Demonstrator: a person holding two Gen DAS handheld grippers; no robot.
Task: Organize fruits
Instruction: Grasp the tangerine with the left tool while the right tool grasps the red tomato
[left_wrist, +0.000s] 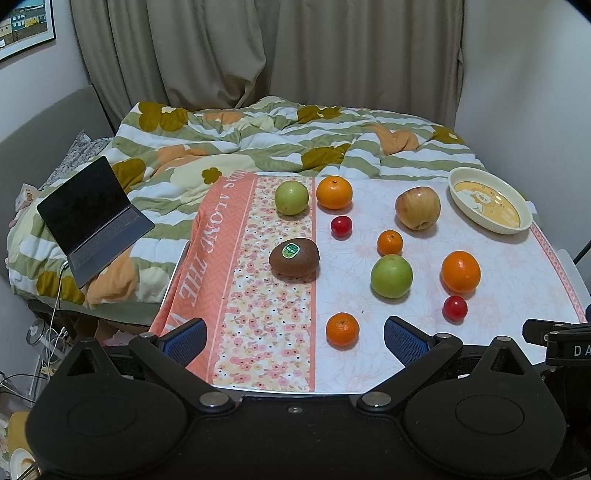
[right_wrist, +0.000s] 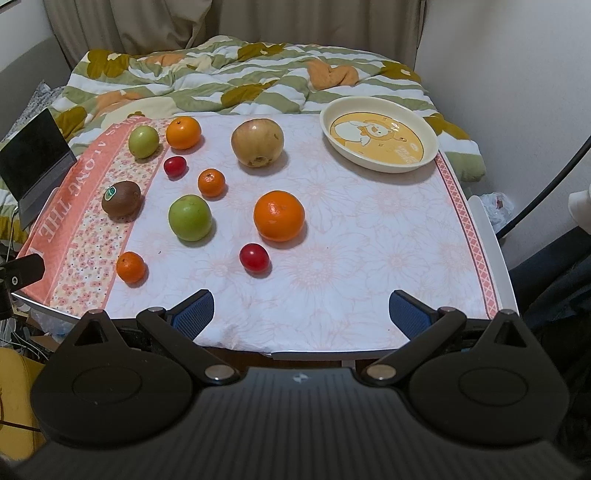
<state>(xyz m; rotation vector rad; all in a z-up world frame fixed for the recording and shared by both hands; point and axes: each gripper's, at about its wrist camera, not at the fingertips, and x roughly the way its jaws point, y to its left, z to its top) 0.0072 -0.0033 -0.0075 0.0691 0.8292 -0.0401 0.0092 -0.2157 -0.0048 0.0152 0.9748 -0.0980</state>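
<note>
Both tools, left tool (left_wrist: 295, 338) and right tool (right_wrist: 301, 312), gape wide and hold nothing. Fruit lies scattered across the bench (right_wrist: 369, 240), the dish (right_wrist: 378, 134) bare (nothing sorted yet). Next I'd reach my right for the near cherry tomato (right_wrist: 253, 257).

Soft indoor light falls from overhead, and my views are evenly bright and sharp. Each fruit casts a small, soft shadow on the table (right_wrist: 369, 236). A glare spot sits on the large orange (right_wrist: 279, 216). Fisheye bending curves the edges and darkens the corners.
</note>
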